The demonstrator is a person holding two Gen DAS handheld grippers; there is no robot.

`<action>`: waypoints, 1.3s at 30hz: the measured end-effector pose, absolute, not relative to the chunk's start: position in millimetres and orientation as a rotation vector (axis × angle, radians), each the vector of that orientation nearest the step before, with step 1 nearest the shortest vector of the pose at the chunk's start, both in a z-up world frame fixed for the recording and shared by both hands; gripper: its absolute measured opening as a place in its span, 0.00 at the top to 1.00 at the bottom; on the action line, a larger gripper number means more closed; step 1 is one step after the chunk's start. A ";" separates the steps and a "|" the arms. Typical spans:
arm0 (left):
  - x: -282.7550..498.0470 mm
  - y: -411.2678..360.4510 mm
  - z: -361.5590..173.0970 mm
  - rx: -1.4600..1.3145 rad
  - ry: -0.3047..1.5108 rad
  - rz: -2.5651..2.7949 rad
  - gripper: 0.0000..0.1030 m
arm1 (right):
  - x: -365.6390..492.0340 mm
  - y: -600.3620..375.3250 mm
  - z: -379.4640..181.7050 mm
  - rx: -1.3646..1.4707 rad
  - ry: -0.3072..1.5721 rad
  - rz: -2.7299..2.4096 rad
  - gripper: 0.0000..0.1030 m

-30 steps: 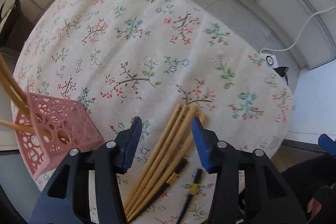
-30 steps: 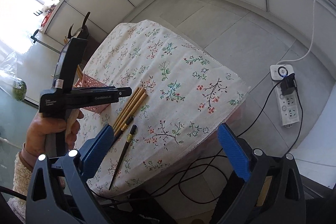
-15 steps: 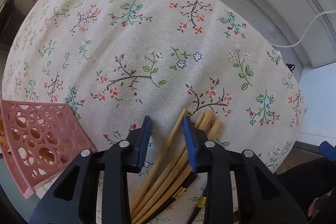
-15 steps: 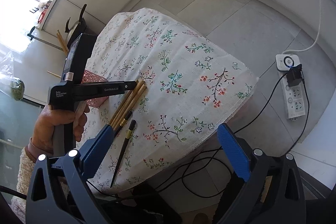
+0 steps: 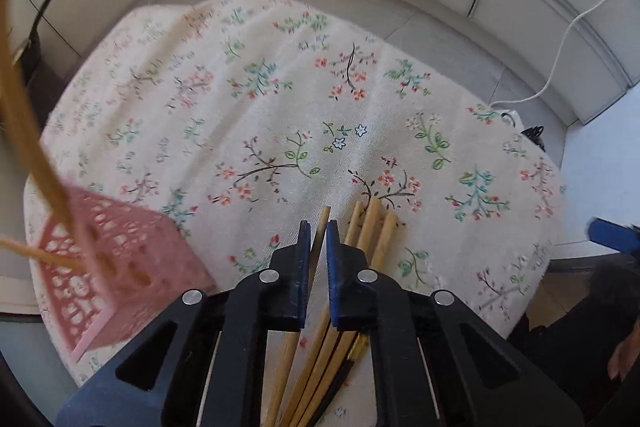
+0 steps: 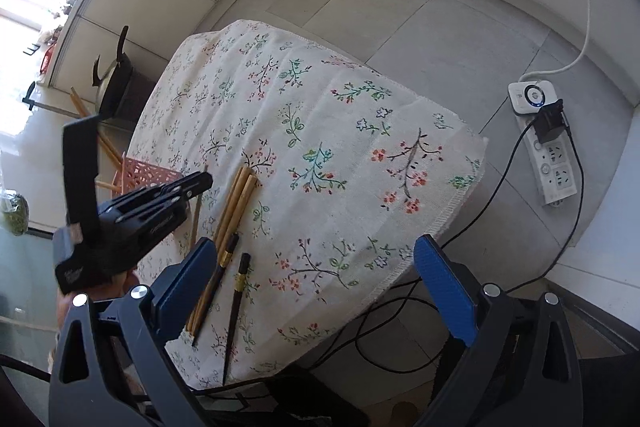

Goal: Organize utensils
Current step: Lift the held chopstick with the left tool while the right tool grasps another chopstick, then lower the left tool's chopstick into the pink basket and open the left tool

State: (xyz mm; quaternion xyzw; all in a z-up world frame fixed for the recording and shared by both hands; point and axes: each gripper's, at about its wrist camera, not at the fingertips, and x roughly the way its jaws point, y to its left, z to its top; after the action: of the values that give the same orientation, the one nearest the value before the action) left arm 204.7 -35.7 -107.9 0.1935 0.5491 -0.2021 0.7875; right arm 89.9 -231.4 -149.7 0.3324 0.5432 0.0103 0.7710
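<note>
Closing down from a wide-open stance over the bundle a second ago, the left gripper (image 5: 316, 247) now has its jaws pinched on a single bamboo chopstick (image 5: 321, 227), which has come away from the others and points slightly off their line (its tip sticks out just past the blue pads). That reads as the pick being made: one stick singled out, ready to go to the pink basket (image 5: 120, 267), which sits at the surface's left edge in the left wrist view and already has a few chopsticks leaning out of it. The remaining bamboo chopsticks (image 6: 236, 203) lie side by side on the floral cloth (image 6: 320, 131), just beside the gripped one, with two dark chopsticks (image 6: 236, 303) nearer the edge of the surface. So most of the sorting looks still to be done.

The right gripper (image 6: 316, 291) hangs above the near corner of the surface with its jaws spread wide, nothing between them and touching nothing; it has drifted only a little over the last second.
</note>
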 end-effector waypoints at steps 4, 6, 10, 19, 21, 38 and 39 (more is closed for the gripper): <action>172.0 -20.4 -77.7 0.404 1.096 -0.437 0.94 | 108.5 -204.4 -151.7 0.735 1.224 0.010 0.08; 157.6 -15.6 -65.1 0.395 1.059 -0.429 0.95 | 114.5 -186.5 -154.1 0.712 1.260 0.017 0.12; 125.3 5.7 -42.6 0.381 1.008 -0.405 0.96 | 120.5 -151.1 -164.6 0.651 1.348 -0.001 0.35; 81.8 53.7 -9.6 0.296 0.914 -0.354 0.96 | 116.4 -100.7 -195.9 0.619 1.465 -0.083 0.62; 82.5 59.5 -6.4 0.274 0.898 -0.345 0.96 | 119.4 -92.2 -195.8 0.605 1.453 -0.099 0.62; 76.2 80.6 11.0 0.187 0.822 -0.297 0.96 | 81.0 -122.0 -119.4 0.544 1.141 0.051 0.93; 74.1 80.7 11.8 0.183 0.820 -0.298 0.96 | 76.6 -123.0 -112.4 0.534 1.119 0.075 0.93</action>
State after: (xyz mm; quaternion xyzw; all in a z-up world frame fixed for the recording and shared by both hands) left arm 74.1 80.7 11.8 0.0886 0.3965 -0.1439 0.9023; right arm 76.6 -123.0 -112.4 0.2504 0.5241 0.0351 0.8133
